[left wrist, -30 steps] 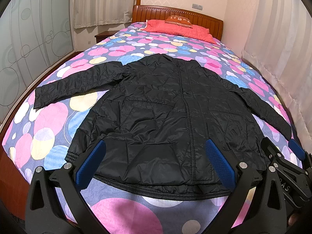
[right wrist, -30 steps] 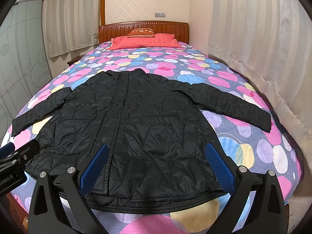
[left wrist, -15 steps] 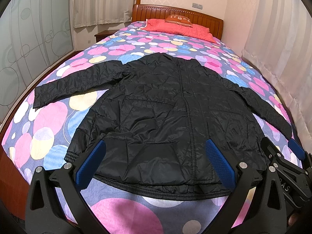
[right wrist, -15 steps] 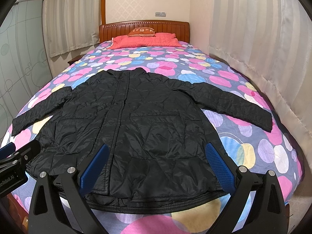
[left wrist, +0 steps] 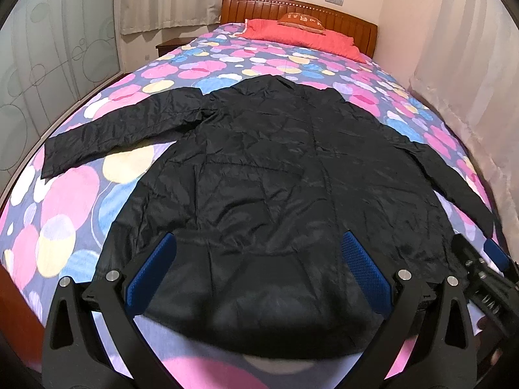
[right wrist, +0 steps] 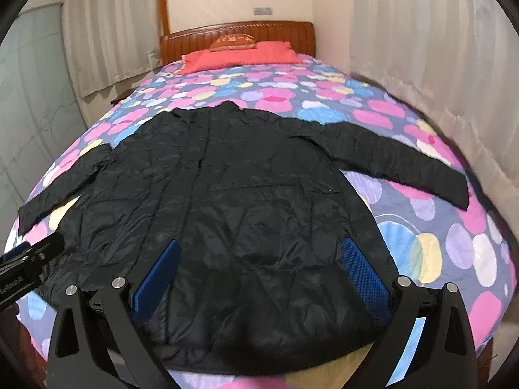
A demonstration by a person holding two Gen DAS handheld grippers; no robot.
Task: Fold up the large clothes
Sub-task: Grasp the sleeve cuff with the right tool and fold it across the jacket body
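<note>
A large black quilted jacket [left wrist: 269,175] lies flat on the bed, front up, collar toward the headboard, both sleeves spread out to the sides. It also shows in the right wrist view [right wrist: 253,194]. My left gripper [left wrist: 259,259] is open and empty, hovering above the jacket's hem. My right gripper [right wrist: 259,262] is open and empty, also above the hem. The right gripper shows at the right edge of the left wrist view [left wrist: 480,265]; the left gripper shows at the left edge of the right wrist view [right wrist: 29,259].
The bed [left wrist: 81,194] has a cover with pink, blue and yellow circles. Red pillows [left wrist: 298,32] lie against a wooden headboard [left wrist: 292,6]. Curtains [right wrist: 438,81] hang along the right side. A glass panel [left wrist: 48,64] stands at the left.
Both grippers have moved forward and lower over the jacket's hem; the right wrist view is blurred by motion. The jacket has not moved.
</note>
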